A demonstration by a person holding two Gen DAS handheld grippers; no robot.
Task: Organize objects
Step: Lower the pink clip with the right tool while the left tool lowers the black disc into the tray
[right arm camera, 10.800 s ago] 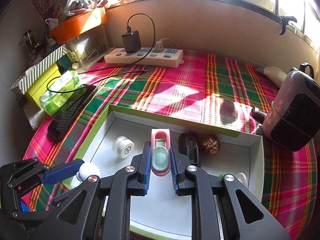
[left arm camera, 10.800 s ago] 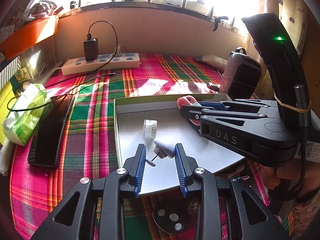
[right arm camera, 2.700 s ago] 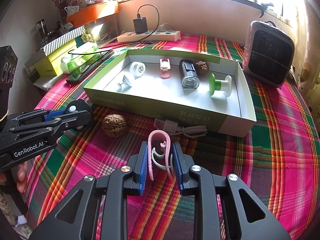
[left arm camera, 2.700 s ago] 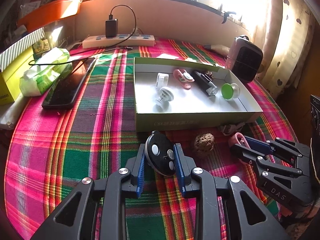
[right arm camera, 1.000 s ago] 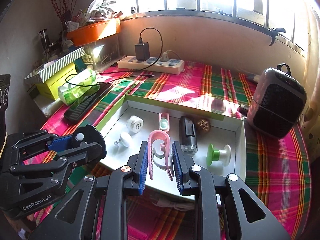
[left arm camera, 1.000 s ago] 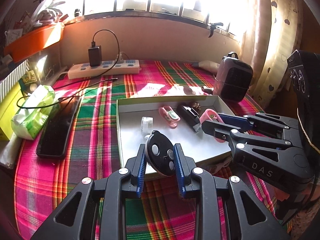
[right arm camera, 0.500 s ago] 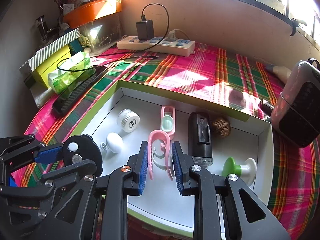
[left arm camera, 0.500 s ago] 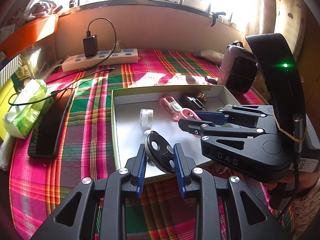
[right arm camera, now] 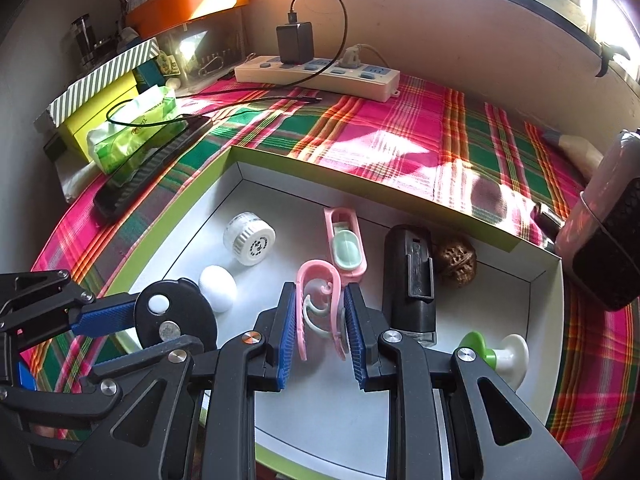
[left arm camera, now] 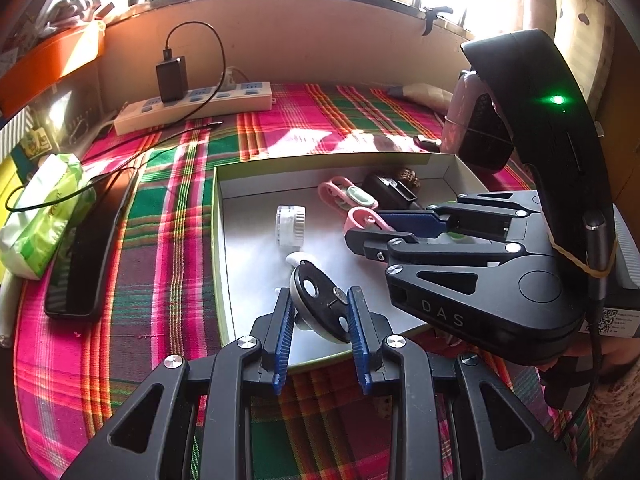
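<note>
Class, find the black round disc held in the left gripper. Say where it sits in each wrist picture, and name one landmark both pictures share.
Left wrist view: the black round disc is at lower centre, clamped between the left gripper pads, over the box's near edge.
Right wrist view: the disc is at lower left, beside the white egg-shaped piece.
Shared landmark: the white ribbed cap in the box.

In the left wrist view, the green-and-white knob (left arm camera: 456,236) is almost fully covered by the right gripper (left arm camera: 360,226). The white egg-shaped piece (left arm camera: 298,258) is half hidden behind the black disc (left arm camera: 320,304). The heater (right arm camera: 608,240) is cut off by the right wrist picture's edge. The print on the white cap (right arm camera: 258,246) is too small to be read.
</note>
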